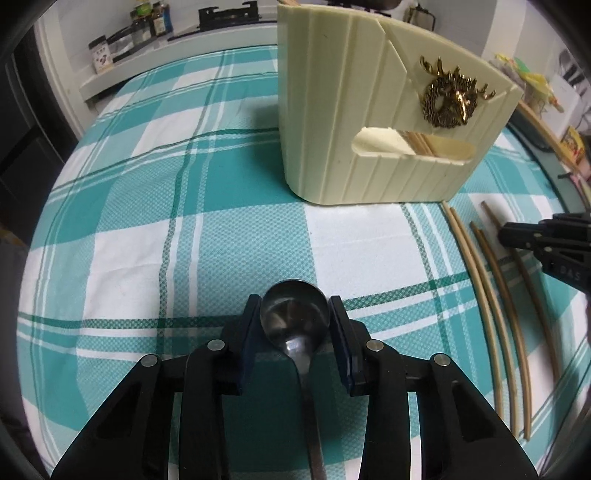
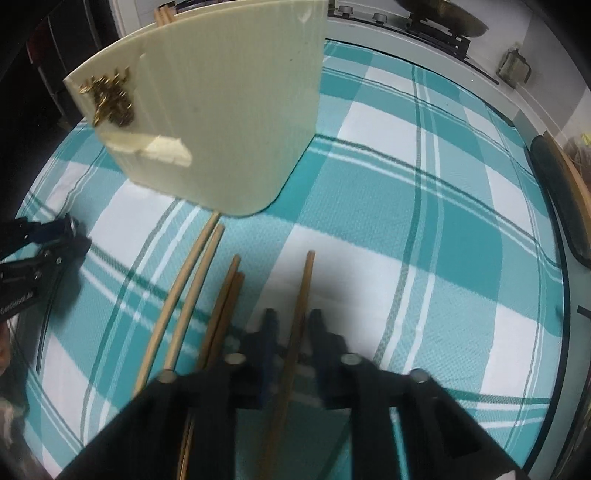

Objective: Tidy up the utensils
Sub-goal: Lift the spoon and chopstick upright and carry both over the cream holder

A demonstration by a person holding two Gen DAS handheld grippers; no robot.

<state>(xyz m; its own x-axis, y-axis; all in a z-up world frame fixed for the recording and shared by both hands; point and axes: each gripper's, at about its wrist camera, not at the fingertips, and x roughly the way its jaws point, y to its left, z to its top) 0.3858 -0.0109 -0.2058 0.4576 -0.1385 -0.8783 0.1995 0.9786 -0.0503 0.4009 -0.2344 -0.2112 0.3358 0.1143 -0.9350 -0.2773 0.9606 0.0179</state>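
Observation:
A cream ribbed utensil holder [image 1: 354, 122] with a gold emblem stands on the teal plaid cloth; it also shows in the right wrist view [image 2: 221, 110]. My left gripper [image 1: 294, 314] has its jaws around the bowl of a dark metal spoon [image 1: 293, 317], whose handle runs back between the fingers. Several wooden chopsticks [image 1: 491, 295] lie on the cloth at the right. My right gripper [image 2: 293, 321] straddles one brown chopstick [image 2: 304, 288], fingers close on each side; whether they clamp it is unclear. It shows in the left wrist view [image 1: 517, 236].
Other chopsticks [image 2: 192, 280] lie left of the right gripper. Chopsticks stand in the holder's top [image 2: 166, 11]. A shelf with jars [image 1: 144, 26] runs behind the table. A dark curved object [image 2: 561, 206] lies at the table's right edge.

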